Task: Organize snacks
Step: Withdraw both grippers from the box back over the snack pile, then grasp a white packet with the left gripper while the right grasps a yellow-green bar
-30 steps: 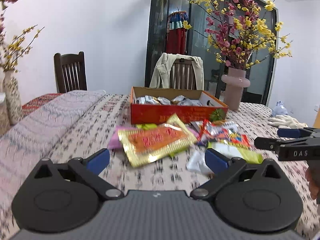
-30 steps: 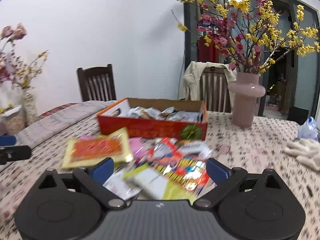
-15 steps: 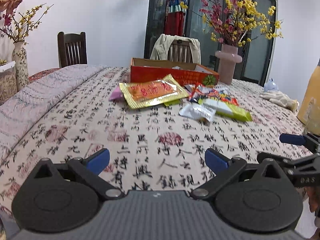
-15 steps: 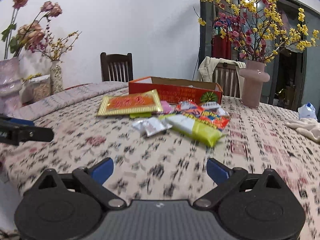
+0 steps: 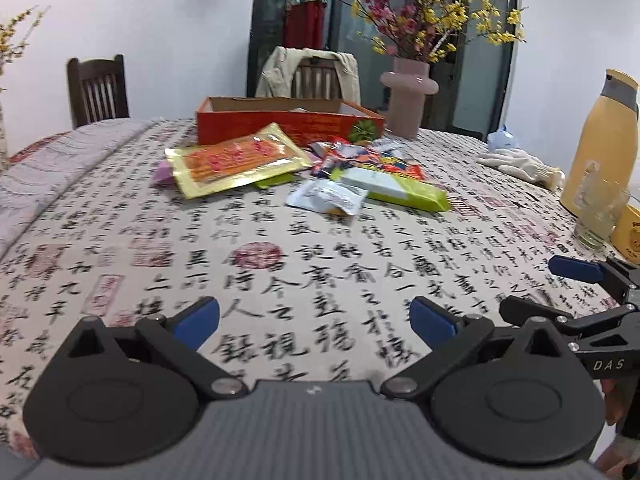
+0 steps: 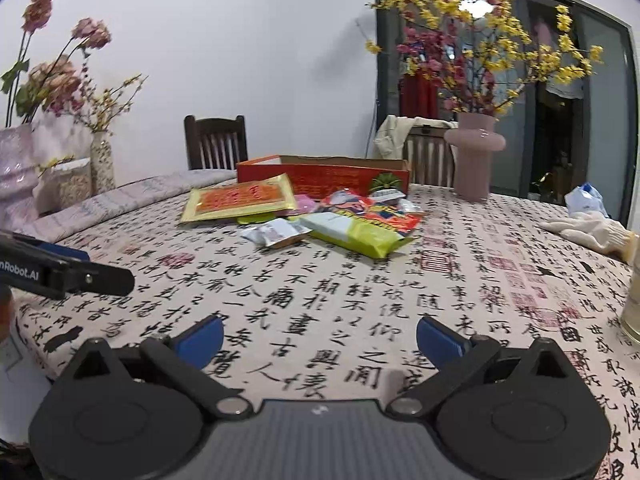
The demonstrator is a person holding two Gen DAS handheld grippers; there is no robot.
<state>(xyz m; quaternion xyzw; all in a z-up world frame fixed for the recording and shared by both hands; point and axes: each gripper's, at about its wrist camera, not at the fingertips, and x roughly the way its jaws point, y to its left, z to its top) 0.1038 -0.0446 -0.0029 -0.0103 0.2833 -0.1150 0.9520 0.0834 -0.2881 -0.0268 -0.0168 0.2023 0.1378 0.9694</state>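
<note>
Both grippers, left gripper and right gripper, have backed well away from the red cardboard box, jaws wide and empty, the right's just widening; snack packets lie unsorted before the box.

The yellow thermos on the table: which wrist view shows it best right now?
The left wrist view. There the yellow thermos stands whole at the right edge, grey cap included, behind a glass. The right wrist view shows nothing of the thermos; only a sliver of the glass shows at its right border.
</note>
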